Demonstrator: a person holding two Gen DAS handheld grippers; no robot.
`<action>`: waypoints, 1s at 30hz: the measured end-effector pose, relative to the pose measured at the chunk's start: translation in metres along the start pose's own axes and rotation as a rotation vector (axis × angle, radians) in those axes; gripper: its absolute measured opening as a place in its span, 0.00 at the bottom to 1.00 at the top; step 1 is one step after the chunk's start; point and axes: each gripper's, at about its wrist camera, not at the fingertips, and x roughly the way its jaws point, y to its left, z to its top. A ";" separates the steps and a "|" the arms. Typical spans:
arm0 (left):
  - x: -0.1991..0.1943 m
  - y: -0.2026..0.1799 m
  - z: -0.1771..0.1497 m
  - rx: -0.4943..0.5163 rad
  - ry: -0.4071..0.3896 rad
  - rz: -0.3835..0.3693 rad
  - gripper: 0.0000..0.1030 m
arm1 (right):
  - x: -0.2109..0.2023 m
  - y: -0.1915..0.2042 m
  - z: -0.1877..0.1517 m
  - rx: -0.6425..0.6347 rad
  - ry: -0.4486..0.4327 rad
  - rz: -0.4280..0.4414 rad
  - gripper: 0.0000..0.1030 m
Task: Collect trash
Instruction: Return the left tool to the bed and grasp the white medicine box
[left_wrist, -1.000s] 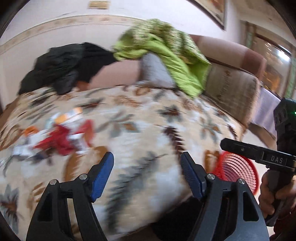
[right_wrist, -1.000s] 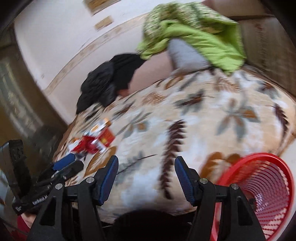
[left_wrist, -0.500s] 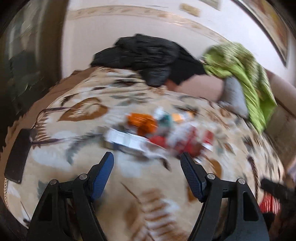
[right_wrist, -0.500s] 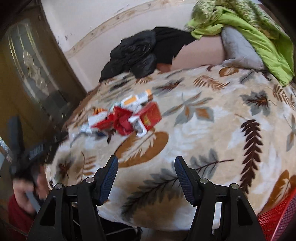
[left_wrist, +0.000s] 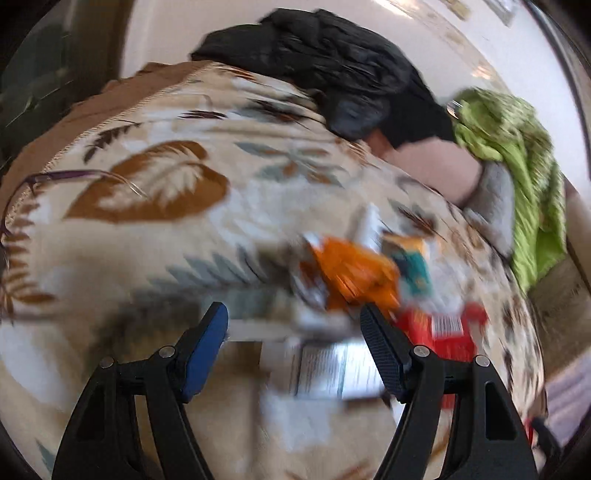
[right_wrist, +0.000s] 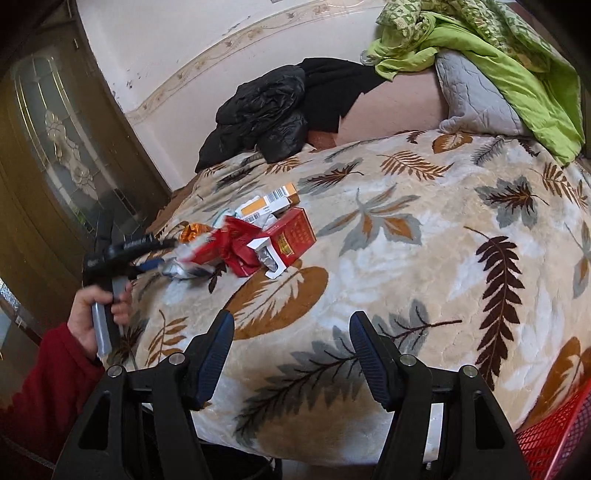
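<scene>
Trash pile (right_wrist: 255, 236) lies on the leaf-print blanket (right_wrist: 406, 258), toward the left part of the bed as seen from the right wrist, well short of the black jacket (right_wrist: 269, 118) at the far edge. It comprises a red carton (right_wrist: 293, 236), crumpled red wrappers, an orange-and-white box (right_wrist: 273, 201) and an orange foil wrapper (right_wrist: 192, 232).

Left gripper (left_wrist: 293, 339): released, jaws apart, nothing clamped. A pale printed box (left_wrist: 332, 369) sits between and just beyond its pads, though blur prevents saying whether either pad touches it. An orange wrapper (left_wrist: 354, 273) and red pack (left_wrist: 443, 332) lie farther ahead and to its right. In the right wrist view this gripper (right_wrist: 159, 254) meets the pile's left end, held by a hand (right_wrist: 96, 314) in a red sleeve (right_wrist: 44, 387).

Right gripper (right_wrist: 291, 354): released, empty, hovering over bare blanket near the bed's front edge. The pile lies ahead and left of it, well apart.

Assessment: the left hand is clearly nearer and should take the first pick. The pale box's long axis appears to run across the jaw gap, so a turn of the wrist may be needed. The red basket (right_wrist: 554, 439) sits at the near right, beside the right gripper.
</scene>
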 end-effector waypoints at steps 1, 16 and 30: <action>-0.005 -0.006 -0.010 0.020 0.019 -0.034 0.71 | 0.000 0.000 0.000 0.002 -0.002 0.004 0.67; -0.018 -0.098 -0.051 0.526 -0.094 0.130 0.81 | -0.007 -0.005 -0.001 0.015 -0.023 0.018 0.67; 0.016 -0.102 -0.065 0.563 0.116 -0.026 0.60 | -0.004 -0.008 0.000 0.045 -0.014 0.039 0.67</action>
